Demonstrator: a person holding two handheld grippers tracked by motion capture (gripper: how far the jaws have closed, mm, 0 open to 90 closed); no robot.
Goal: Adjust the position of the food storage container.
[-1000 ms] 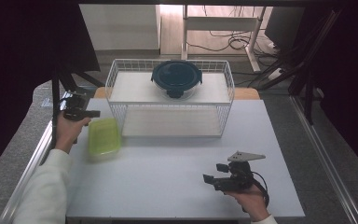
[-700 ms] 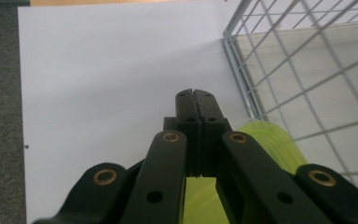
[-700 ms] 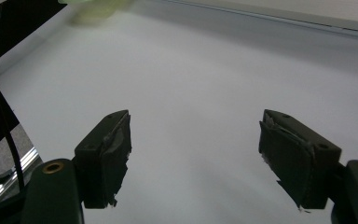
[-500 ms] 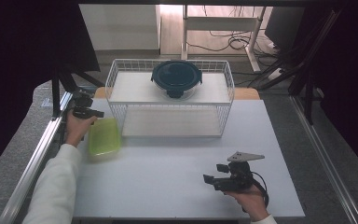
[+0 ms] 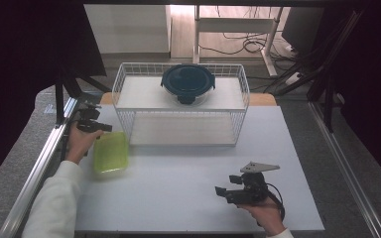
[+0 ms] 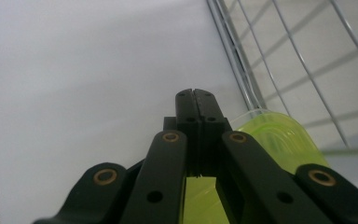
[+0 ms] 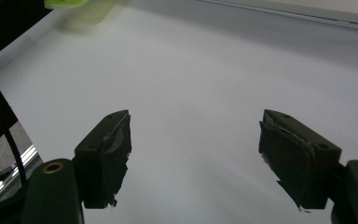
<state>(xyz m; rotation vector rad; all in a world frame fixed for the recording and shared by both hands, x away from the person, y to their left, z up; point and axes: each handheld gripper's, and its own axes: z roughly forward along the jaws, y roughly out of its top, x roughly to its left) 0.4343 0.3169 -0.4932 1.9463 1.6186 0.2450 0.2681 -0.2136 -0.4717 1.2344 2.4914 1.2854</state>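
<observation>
The white desk (image 5: 188,198) carried a white wire basket rack (image 5: 181,106) at its far side, with a round dark-blue lidded glass bowl (image 5: 187,82) on the upper shelf. A translucent yellow-green rectangular plastic container (image 5: 110,153) lay just beside the rack's left front corner. Above its far end, the left gripper (image 5: 99,128) was clamped empty. The right gripper (image 5: 221,191) gaped wide, empty, near the front edge.
</observation>
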